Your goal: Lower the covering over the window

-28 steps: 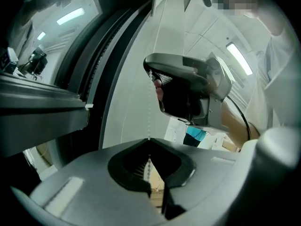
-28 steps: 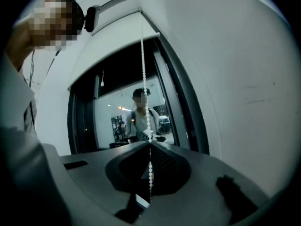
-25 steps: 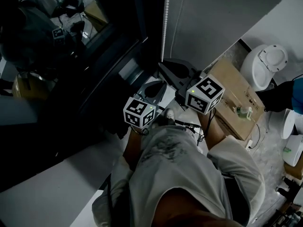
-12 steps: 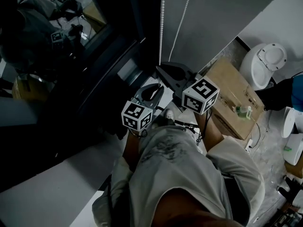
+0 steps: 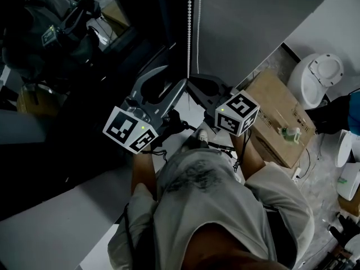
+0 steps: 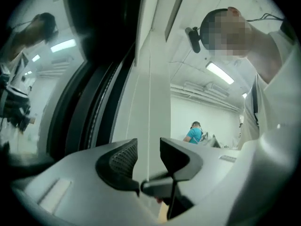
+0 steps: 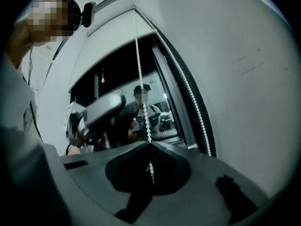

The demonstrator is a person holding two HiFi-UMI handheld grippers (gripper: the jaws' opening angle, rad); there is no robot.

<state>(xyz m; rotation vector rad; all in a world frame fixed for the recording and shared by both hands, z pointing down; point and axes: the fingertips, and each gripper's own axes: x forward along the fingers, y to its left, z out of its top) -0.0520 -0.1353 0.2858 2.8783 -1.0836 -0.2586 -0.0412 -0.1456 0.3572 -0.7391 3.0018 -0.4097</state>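
dark window glass (image 5: 84,66) fills the left. my left claw (image 5: 169,79) has just been opening; its jaws stand wide and grip nothing, with a thin pale line between them. only its view shows a far-off person in teal (image 6: 194,132). my right claw (image 5: 192,82) is pinched on the bead chain (image 5: 189,27), beside the grey blind (image 5: 253,21). only the head view shows the cardboard box (image 5: 278,117).

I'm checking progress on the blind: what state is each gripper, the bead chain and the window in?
left gripper, open; jaws just opened, a thin strand runs between them unpinched.
right gripper, shut on bead chain.
bead chain, taut above the right gripper's jaws.
window, glass uncovered where visible.
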